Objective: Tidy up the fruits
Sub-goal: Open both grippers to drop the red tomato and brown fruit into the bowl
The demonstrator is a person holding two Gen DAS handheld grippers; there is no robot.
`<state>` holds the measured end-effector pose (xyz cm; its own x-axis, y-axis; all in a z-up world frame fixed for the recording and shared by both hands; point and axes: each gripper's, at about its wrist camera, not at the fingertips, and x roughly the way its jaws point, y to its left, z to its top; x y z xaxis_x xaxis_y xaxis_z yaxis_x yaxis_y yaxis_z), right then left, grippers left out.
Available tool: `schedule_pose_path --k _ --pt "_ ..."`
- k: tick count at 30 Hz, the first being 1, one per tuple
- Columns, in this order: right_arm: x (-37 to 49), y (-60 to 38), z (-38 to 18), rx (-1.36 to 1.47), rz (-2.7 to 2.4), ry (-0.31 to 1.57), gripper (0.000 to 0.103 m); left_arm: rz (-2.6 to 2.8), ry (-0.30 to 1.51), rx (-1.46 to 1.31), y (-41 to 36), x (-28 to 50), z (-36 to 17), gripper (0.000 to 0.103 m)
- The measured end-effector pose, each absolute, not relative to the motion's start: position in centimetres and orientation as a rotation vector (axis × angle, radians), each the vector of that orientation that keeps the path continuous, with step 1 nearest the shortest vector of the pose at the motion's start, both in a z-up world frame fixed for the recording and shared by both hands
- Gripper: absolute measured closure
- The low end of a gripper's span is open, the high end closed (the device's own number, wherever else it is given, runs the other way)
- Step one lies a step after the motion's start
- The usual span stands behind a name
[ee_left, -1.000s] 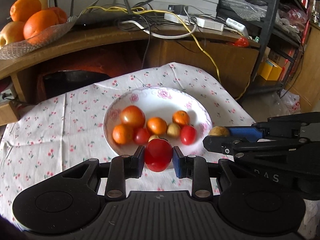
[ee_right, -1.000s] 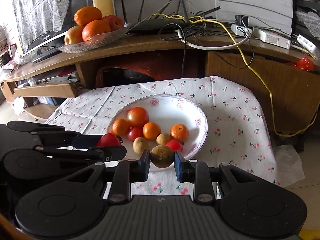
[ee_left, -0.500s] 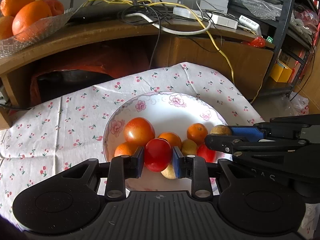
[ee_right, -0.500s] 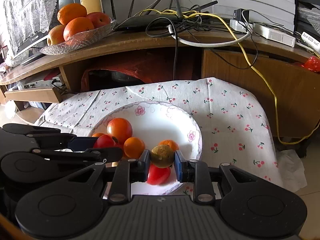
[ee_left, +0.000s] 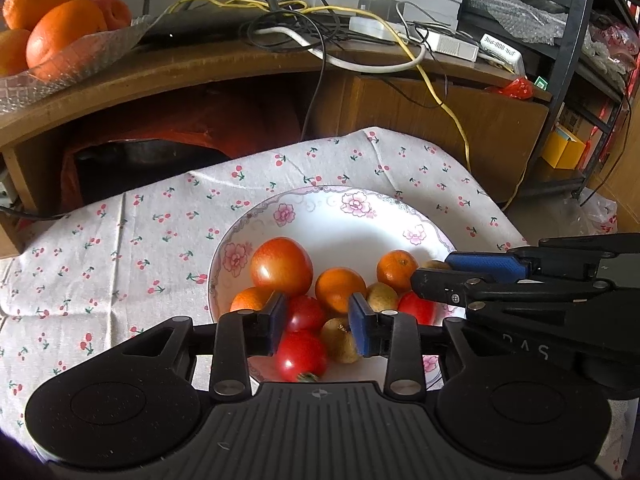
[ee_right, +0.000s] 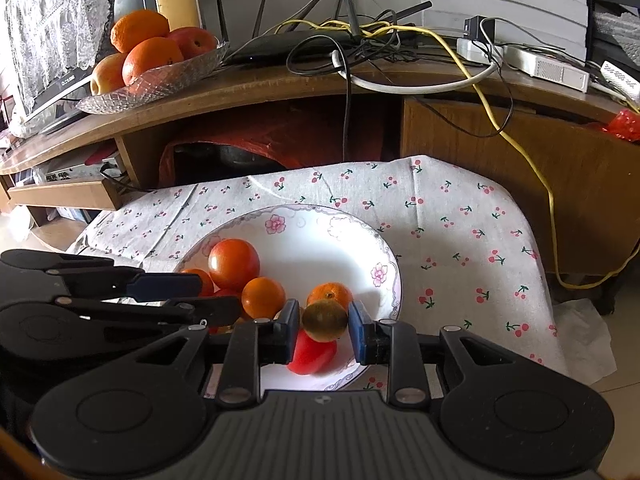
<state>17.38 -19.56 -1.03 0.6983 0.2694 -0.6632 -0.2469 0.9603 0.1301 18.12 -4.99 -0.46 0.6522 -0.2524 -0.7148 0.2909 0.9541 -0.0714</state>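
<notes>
A white flowered plate (ee_left: 340,196) (ee_right: 320,210) on the cherry-print cloth holds a large tomato (ee_left: 282,266), small oranges, red tomatoes and brown fruits. My left gripper (ee_left: 318,326) stands open over the plate's near side. A red tomato (ee_left: 302,356) lies just below its pads, free of them. My right gripper (ee_right: 324,324) is shut on a small brown fruit (ee_right: 324,320) above the plate's near right part, over a red tomato (ee_right: 310,354). In the left wrist view the right gripper (ee_left: 434,274) reaches in from the right. The left gripper (ee_right: 218,296) enters the right wrist view from the left.
A glass dish of oranges and an apple (ee_left: 60,40) (ee_right: 152,72) sits on the wooden shelf behind. Cables and a router (ee_right: 304,44) cover the shelf top. A metal rack (ee_left: 560,60) stands at the right. The cloth (ee_left: 120,260) lies bare left of the plate.
Both grippers moved forward over the plate. The left gripper opened and its red tomato dropped onto the plate's near side. The right one still grips the brown fruit.
</notes>
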Motion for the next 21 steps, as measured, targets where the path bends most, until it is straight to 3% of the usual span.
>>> schedule_pose_path --k 21 --pt "15.1 -21.1 1.0 0.095 0.242 0.722 0.075 -0.239 0.770 0.034 -3.0 15.0 1.1 0.029"
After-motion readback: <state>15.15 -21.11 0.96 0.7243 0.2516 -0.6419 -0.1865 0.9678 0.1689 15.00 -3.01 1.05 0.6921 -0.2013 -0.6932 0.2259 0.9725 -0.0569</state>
